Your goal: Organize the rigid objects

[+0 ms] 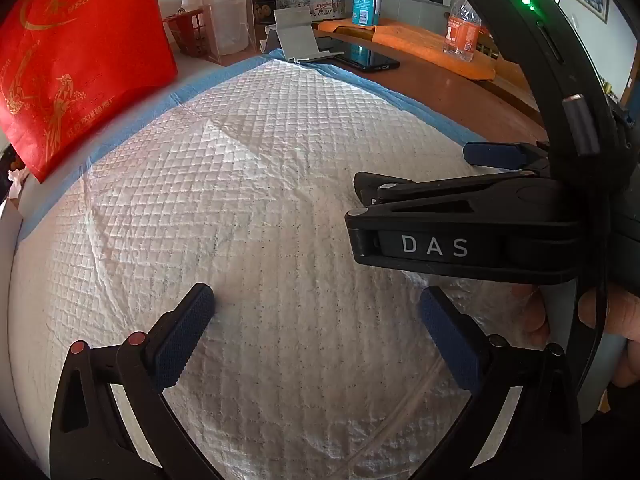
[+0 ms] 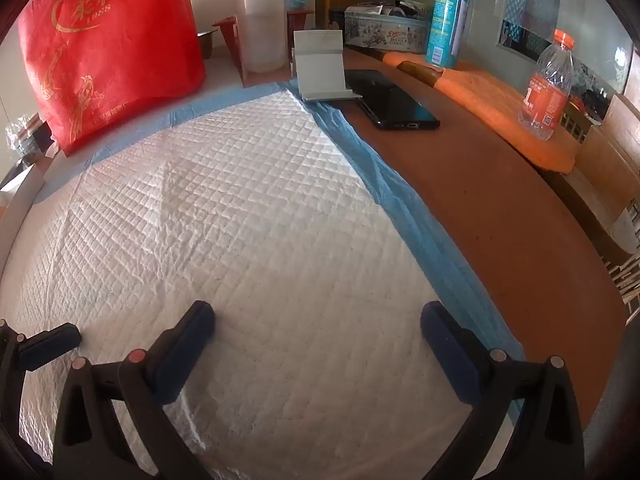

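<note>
Left gripper [image 1: 316, 332] spread empty over quilted pad [image 1: 240, 184], right gripper [image 1: 400, 196] at 3 o'clock; right view: gripper [image 2: 318, 340] agape, empty, phone [image 2: 390, 100] and stand [image 2: 322, 66] at 12, likely stiff, slick—grasp phone's long edges.

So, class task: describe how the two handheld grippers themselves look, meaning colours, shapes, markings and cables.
Both the left gripper and right gripper are black plastic with angled arms, dark blue textured pads and round red and grey pivot caps. From the left view, the right gripper shows white "DAS" lettering, a green light and a black cable.
</note>
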Tool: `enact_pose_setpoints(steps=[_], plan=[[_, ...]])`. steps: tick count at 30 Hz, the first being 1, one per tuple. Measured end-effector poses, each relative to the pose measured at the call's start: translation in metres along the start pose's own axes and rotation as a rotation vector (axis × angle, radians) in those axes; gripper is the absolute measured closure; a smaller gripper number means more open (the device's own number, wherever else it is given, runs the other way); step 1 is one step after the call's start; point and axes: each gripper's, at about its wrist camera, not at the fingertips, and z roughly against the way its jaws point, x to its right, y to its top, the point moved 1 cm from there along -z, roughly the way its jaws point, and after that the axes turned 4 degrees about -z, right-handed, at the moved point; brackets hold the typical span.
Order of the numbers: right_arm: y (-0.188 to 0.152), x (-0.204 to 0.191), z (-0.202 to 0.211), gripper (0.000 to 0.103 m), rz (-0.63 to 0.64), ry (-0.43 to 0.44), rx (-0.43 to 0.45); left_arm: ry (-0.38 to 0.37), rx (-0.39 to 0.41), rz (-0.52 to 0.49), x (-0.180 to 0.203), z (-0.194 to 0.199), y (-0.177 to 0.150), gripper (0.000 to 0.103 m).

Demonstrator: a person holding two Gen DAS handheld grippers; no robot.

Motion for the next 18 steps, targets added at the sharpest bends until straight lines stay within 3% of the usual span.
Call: enact_pose_setpoints(steps=[18], plan=[[0.0002, -0.0006, 0.0004, 0.000, -0.003, 0.004, 0.001, 0.001, 0.000, -0.001, 0.0000, 0.0000, 0.0000, 0.000]])
